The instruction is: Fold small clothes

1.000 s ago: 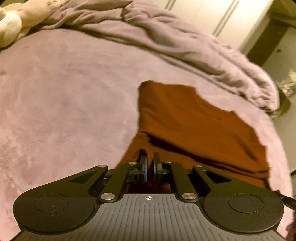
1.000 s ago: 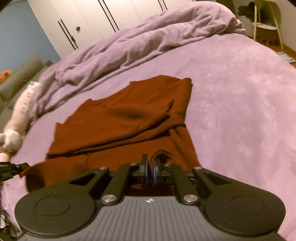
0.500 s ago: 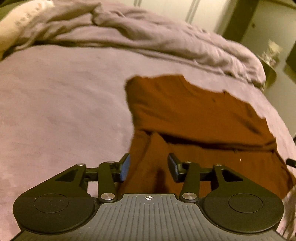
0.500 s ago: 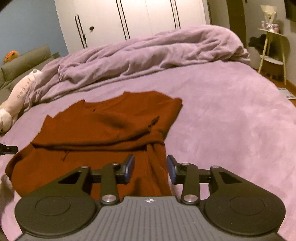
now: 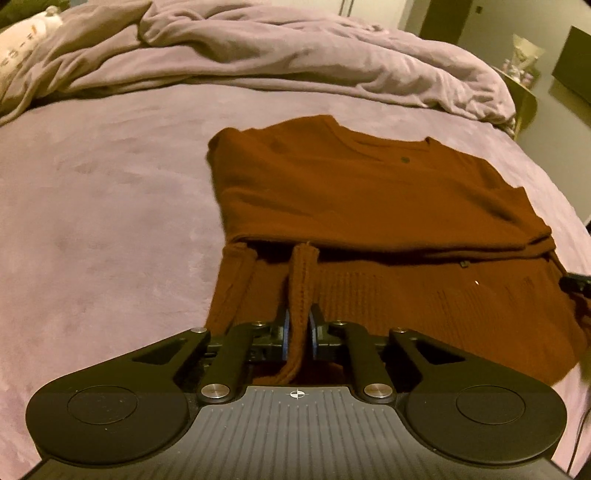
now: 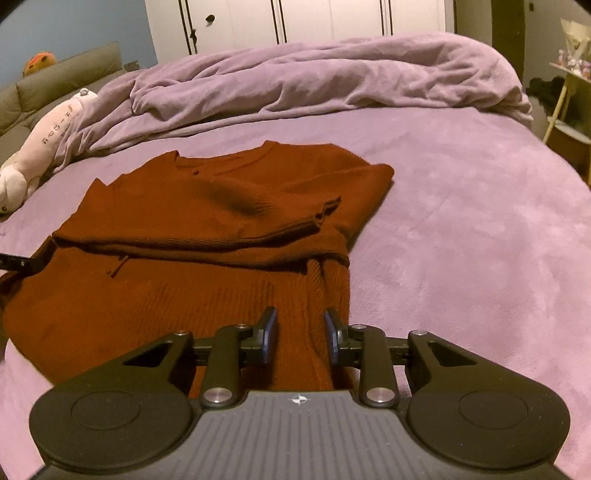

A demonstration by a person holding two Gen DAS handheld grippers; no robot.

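A rust-brown knit sweater lies on the purple bed, its sleeves folded across the body; it also shows in the right wrist view. My left gripper is shut on a raised fold of the ribbed hem at the sweater's near left corner. My right gripper is open, its jaws on either side of the ribbed hem near the sweater's right corner, not pinching it. The tip of the other gripper shows at the frame edge in each view.
A crumpled purple duvet lies across the far side of the bed. A pale plush toy lies at the far left. White wardrobe doors stand behind. A small side table stands at right.
Both grippers let go of the folded-over cloth and opened. They then drew back to the near hem, where the left has shut on a fold; the right stays open.
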